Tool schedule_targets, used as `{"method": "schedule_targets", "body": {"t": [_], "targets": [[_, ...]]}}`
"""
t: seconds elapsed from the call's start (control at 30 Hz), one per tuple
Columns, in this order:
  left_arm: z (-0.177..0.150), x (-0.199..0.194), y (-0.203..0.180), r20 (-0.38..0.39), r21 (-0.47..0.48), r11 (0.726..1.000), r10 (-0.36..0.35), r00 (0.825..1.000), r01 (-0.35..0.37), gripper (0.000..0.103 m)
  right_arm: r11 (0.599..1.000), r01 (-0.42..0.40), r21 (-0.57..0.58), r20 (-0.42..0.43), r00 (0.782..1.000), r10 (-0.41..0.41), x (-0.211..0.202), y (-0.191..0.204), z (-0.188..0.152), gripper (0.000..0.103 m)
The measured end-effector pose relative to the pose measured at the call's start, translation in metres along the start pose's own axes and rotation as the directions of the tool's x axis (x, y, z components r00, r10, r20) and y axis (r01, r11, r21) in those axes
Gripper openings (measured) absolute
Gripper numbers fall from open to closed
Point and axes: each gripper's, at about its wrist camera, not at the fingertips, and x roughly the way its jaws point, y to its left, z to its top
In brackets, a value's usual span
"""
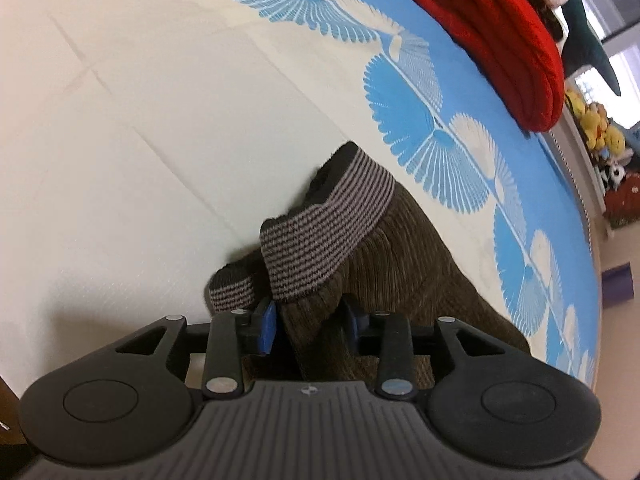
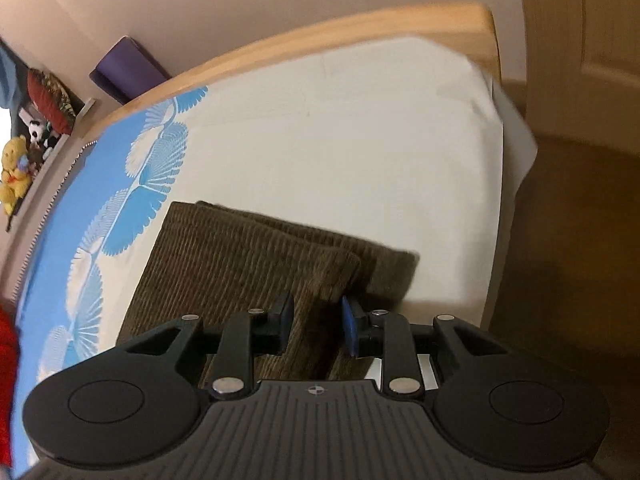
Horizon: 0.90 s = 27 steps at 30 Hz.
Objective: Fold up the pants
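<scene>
The pants are dark brown corduroy with a grey and black striped elastic waistband [image 1: 320,236]. In the left wrist view my left gripper [image 1: 312,326] is shut on the pants fabric just below the waistband, which stands up above the bed. In the right wrist view the pant legs [image 2: 240,264] lie folded on the bed, two layers overlapping. My right gripper [image 2: 316,324] is shut on a raised fold of the brown fabric near the leg ends.
The bed has a cream sheet [image 1: 140,140] with a blue fan-pattern band [image 1: 440,128]. A red folded garment [image 1: 492,32] lies at the far side. The wooden bed frame [image 2: 360,32], a purple box [image 2: 128,68] and plush toys [image 2: 16,168] lie beyond.
</scene>
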Motion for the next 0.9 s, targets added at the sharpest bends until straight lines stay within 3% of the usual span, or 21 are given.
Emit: {"method": "schedule_targets", "body": {"t": [0.1, 0.13, 0.2, 0.3, 0.4, 0.47, 0.5, 0.57, 0.6, 0.63, 0.7, 0.8, 0.83, 0.9], "targets": [[0.002, 0.003, -0.001, 0.0, 0.002, 1.0, 0.012, 1.0, -0.012, 0.037, 0.998, 0.014, -0.057, -0.033, 0.999, -0.016, 0.01, 0.006, -0.003, 0.029], [0.002, 0.003, -0.001, 0.005, 0.005, 1.0, 0.016, 1.0, -0.016, 0.028, 0.998, 0.014, -0.064, -0.048, 0.999, -0.018, 0.013, 0.007, -0.004, 0.027], [0.002, -0.003, -0.006, 0.024, 0.046, 0.999, 0.005, 1.0, -0.006, 0.016, 0.996, 0.018, -0.085, -0.028, 0.999, -0.02, 0.01, 0.009, -0.004, 0.007], [-0.001, -0.034, -0.023, 0.1, 0.153, 0.988, -0.053, 0.994, 0.037, 0.013, 0.994, -0.023, -0.108, 0.078, 0.996, 0.032, -0.013, 0.014, 0.001, 0.005], [-0.005, -0.064, -0.028, 0.142, 0.184, 0.979, -0.111, 0.984, 0.084, 0.013, 0.981, -0.007, -0.195, 0.235, 0.97, 0.054, -0.045, 0.028, 0.0, 0.005], [-0.007, -0.059, -0.023, 0.098, 0.181, 0.983, -0.038, 0.994, 0.02, 0.016, 0.971, 0.051, -0.233, 0.255, 0.967, 0.01, -0.044, 0.032, -0.001, 0.005], [-0.006, -0.045, -0.015, 0.027, 0.153, 0.988, 0.021, 0.999, -0.024, 0.023, 0.971, 0.078, -0.228, 0.22, 0.975, -0.027, -0.035, 0.029, 0.001, 0.005], [-0.005, -0.017, 0.001, -0.121, 0.117, 0.982, 0.162, 0.979, -0.147, 0.03, 0.974, 0.125, -0.191, 0.086, 0.99, -0.11, -0.009, 0.015, 0.003, 0.006], [-0.005, -0.015, 0.003, -0.136, 0.128, 0.979, 0.177, 0.975, -0.16, 0.034, 0.975, 0.142, -0.172, -0.007, 0.989, -0.146, 0.006, 0.008, 0.002, 0.007], [-0.005, -0.023, 0.0, -0.1, 0.145, 0.978, 0.163, 0.982, -0.148, 0.035, 0.976, 0.163, -0.145, -0.055, 0.984, -0.172, 0.013, 0.001, 0.001, 0.009], [-0.007, -0.05, -0.013, 0.043, 0.215, 0.962, 0.161, 0.986, -0.167, 0.035, 0.977, 0.179, -0.116, -0.009, 0.983, -0.182, 0.004, -0.001, 0.006, 0.025], [-0.014, -0.077, -0.037, 0.236, 0.32, 0.917, 0.165, 0.958, -0.237, 0.035, 0.958, 0.245, -0.15, 0.114, 0.967, -0.229, -0.02, 0.007, 0.007, 0.025], [-0.014, -0.079, -0.046, 0.258, 0.347, 0.908, 0.151, 0.954, -0.237, 0.034, 0.956, 0.256, -0.144, 0.16, 0.959, -0.232, -0.029, 0.009, 0.007, 0.026], [-0.009, -0.079, -0.069, 0.226, 0.415, 0.892, 0.09, 0.97, -0.179, 0.034, 0.957, 0.243, -0.159, 0.216, 0.954, -0.207, -0.042, 0.013, 0.005, 0.027]]}}
